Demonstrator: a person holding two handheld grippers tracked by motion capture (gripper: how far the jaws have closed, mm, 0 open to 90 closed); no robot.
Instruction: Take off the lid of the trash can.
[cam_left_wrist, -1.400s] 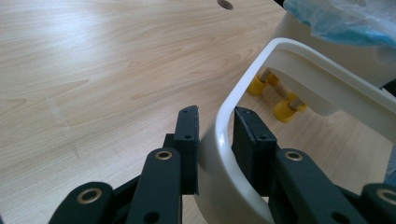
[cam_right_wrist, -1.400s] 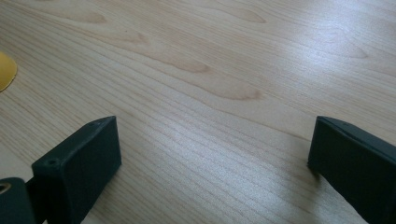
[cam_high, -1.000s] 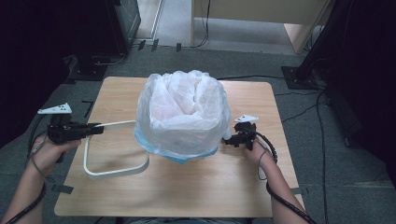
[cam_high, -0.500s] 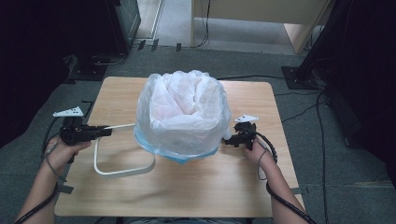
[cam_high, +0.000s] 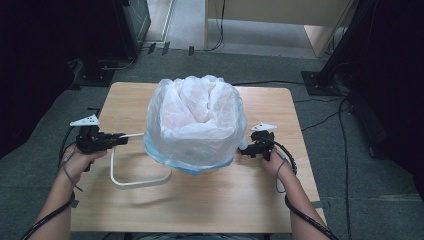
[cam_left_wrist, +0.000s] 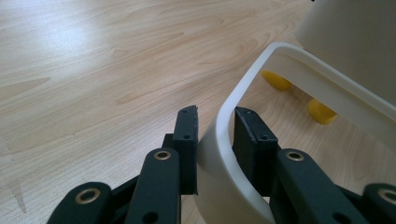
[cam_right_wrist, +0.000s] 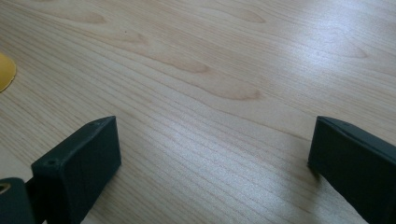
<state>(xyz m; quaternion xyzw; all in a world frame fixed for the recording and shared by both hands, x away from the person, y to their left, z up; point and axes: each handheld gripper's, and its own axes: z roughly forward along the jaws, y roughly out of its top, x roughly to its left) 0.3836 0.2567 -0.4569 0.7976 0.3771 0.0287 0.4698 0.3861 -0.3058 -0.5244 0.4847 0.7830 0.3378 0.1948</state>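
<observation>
1. Pale wood-grain table (cam_high: 200, 200), smooth with a soft sheen.
2. Thin, translucent, crinkled plastic bag (cam_high: 195, 120), faintly glossy.
3. Smooth cream plastic ring (cam_left_wrist: 224, 154), satin finish.
4. Matt black plastic left gripper (cam_left_wrist: 215, 135).

Wooden bench (cam_high: 200, 210): light top with visible grain, standing on a grey carpeted floor (cam_high: 360, 200). Dark cabinet (cam_high: 131, 20) beyond the bench at 11 o'clock, with black cables (cam_high: 120, 62) trailing across the floor beside it. Pale wooden furniture (cam_high: 280, 12) at 12 to 1 o'clock, well apart from the bench. Black stand base (cam_high: 320, 80) at 2 o'clock, near the bench's far corner; a thin cable (cam_high: 265, 82) runs along the floor towards it. Further cables (cam_high: 345, 115) lie at 3 o'clock.
</observation>
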